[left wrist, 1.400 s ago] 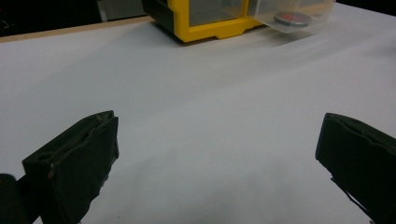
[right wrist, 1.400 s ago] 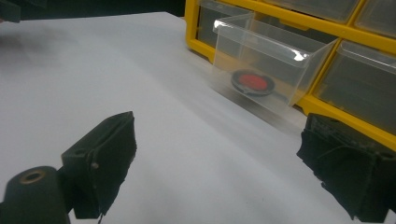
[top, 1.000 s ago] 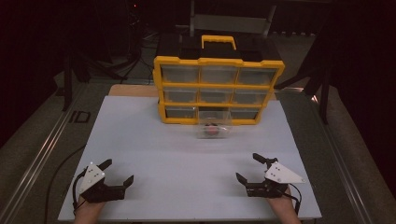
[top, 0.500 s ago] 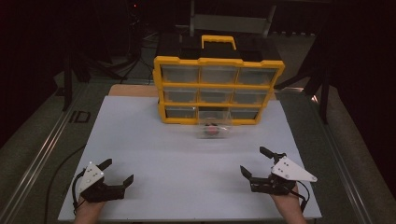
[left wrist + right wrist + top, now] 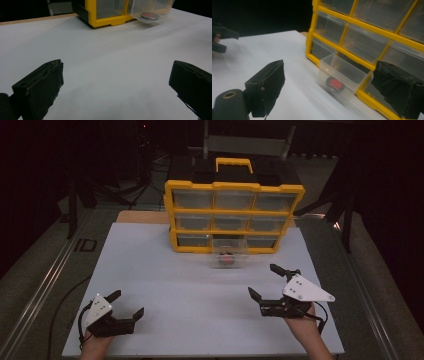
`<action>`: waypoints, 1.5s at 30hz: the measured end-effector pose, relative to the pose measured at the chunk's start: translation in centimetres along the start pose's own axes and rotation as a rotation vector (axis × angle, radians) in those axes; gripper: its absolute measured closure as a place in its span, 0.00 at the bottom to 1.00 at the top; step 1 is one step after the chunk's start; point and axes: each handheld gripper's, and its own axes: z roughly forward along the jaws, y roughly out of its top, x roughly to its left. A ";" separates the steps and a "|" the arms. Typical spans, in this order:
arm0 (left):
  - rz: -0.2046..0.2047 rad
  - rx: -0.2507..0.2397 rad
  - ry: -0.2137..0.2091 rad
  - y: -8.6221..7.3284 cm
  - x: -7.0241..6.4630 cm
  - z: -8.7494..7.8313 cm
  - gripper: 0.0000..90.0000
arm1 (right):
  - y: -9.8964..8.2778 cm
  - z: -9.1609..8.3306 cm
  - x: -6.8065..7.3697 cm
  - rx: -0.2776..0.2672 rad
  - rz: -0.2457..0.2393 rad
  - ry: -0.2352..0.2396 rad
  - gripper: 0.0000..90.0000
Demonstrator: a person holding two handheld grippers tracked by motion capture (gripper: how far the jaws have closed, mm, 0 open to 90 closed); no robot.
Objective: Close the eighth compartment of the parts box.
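Right gripper (image 5: 266,282) advancing toward pulled-out clear drawer (image 5: 229,255) since earlier frame, jaws spread wide, holding nothing. Left gripper (image 5: 127,304) idling near table edge, jaws apart. Red disc (image 5: 334,84) lying inside drawer. Risk: jaw clipping drawer front, tipping it out.

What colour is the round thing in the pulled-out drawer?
Red, with a dark rim: the round thing shows best in the right gripper view, lying in the clear drawer.
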 end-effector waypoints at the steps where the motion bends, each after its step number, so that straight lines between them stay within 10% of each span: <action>1: 0.000 0.000 0.000 0.0 0.0 0.0 0.00 | 0.0 0.0 0.0 0.000 0.000 0.000 0.11; 10: 0.005 0.001 0.001 0.0 0.0 0.0 0.00 | -1.1 3.3 1.2 0.066 0.054 0.083 0.11; 45: 0.025 0.010 -0.012 -0.2 -0.1 0.0 0.00 | -8.8 11.1 0.4 0.239 0.169 0.007 0.12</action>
